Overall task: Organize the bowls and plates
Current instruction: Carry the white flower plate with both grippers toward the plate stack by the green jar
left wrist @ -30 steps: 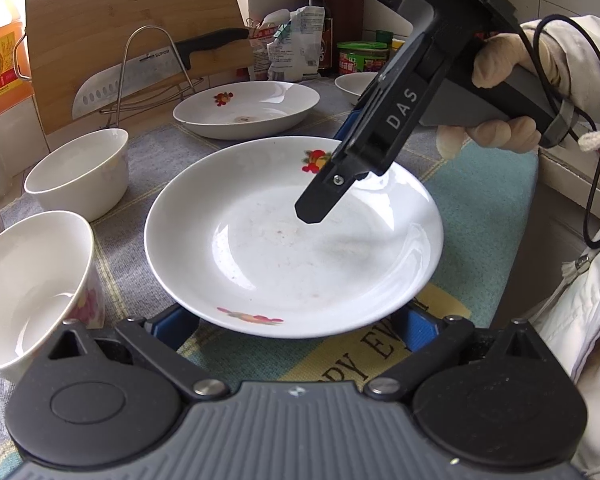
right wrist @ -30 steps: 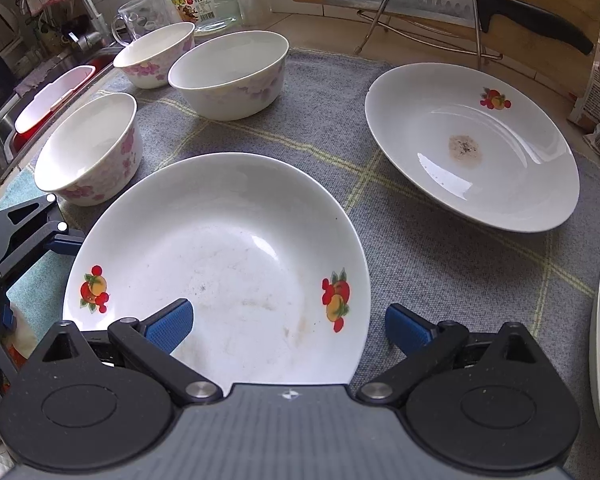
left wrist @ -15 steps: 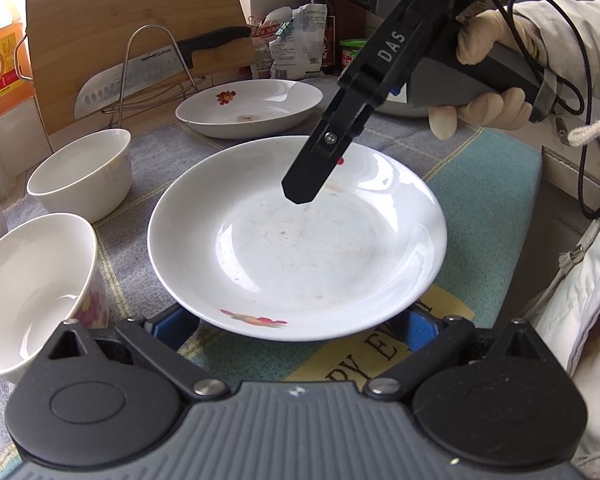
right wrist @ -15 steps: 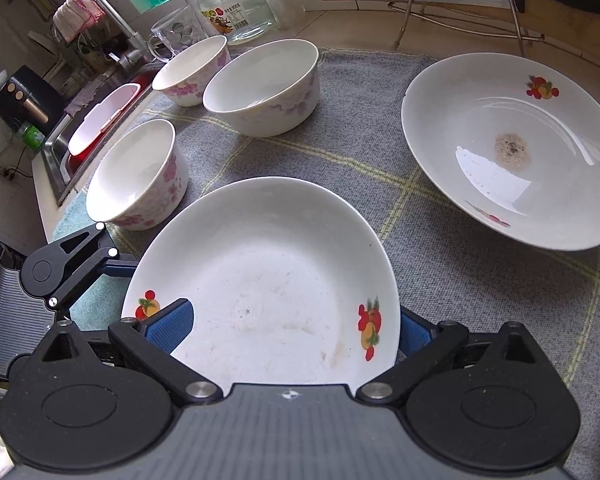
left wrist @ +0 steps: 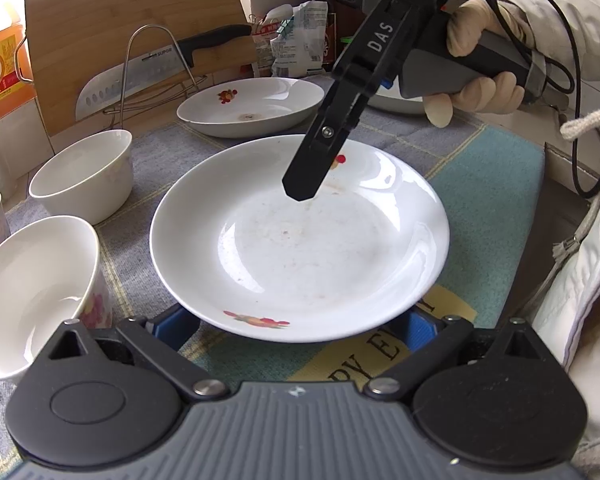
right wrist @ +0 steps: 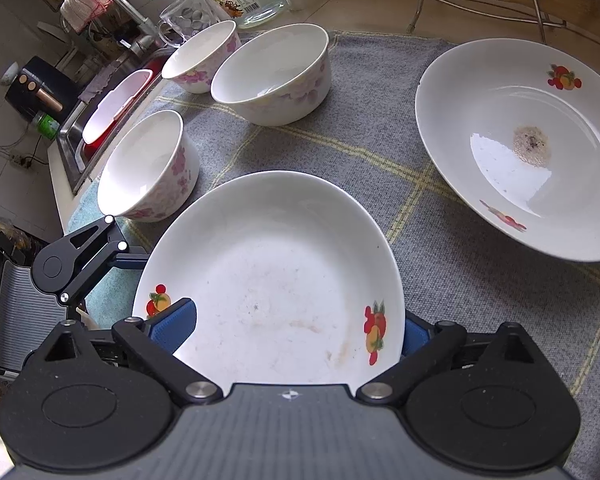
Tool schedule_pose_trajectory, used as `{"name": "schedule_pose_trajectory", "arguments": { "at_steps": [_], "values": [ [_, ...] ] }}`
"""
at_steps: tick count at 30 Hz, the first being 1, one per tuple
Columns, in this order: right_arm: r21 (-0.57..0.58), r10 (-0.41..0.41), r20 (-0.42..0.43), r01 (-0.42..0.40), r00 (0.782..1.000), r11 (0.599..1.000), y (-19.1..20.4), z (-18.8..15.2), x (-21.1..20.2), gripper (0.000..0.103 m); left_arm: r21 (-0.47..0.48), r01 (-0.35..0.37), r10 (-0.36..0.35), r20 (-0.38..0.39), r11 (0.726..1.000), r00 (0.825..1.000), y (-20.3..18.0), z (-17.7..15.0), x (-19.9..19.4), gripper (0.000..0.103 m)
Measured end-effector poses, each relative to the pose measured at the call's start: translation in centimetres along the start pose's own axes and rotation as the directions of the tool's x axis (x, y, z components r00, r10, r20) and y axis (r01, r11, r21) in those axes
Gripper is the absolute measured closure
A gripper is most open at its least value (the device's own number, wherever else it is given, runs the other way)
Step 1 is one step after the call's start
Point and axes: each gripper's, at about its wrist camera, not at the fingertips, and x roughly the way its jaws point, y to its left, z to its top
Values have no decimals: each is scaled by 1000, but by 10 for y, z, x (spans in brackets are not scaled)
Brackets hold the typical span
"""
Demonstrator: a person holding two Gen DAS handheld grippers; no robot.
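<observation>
Higher now, right tongs (left wrist: 300, 192) over plate (left wrist: 300, 248)

"DAS" on the right tool (left wrist: 300, 196); "SUPOR" on the knife (left wrist: 140, 76).

A home kitchen counter here. Upper left, a sink (right wrist: 112, 108) and faucet (right wrist: 116, 0). Up top, a cleaver (left wrist: 140, 76) rests against a wooden cutting board (left wrist: 132, 32), sauce bottles (left wrist: 320, 12) behind.

Bright, even daylight fills both views. Glare patches shine on the near plate (left wrist: 300, 240) and on the far plate (right wrist: 516, 148). Shadows are soft and faint. Fisheye bending curves the edges; the corners go dark. The centre is sharp, the rims slightly soft.
</observation>
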Motion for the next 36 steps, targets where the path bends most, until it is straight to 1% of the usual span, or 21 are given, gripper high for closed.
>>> {"name": "schedule_pose_trajectory", "arguments": {
  "at_steps": [4,10,16,26,36],
  "values": [
    [10,10,-1,-10,1000,1000,-1,1,0,1,-4,-2,2,-6,1000,1000,0,0,0,3],
    [4,-3,-3,3,1000,1000,1,1,1,0,-7,0,0,-10,1000,1000,1,2,1,4],
    [2,-9,7,9,1000,1000,2,-1,-4,0,1,0,0,2,1000,1000,-1,7,-3,4],
    [-1,-14,41,14,999,1000,2,-5,-22,0,29,4,-4,-4,1000,1000,-7,23,-2,4],
    [9,-27,80,26,996,1000,-10,-16,-45,0,56,23,-23,-1,998,1000,-18,42,7,4]
  ]
}}
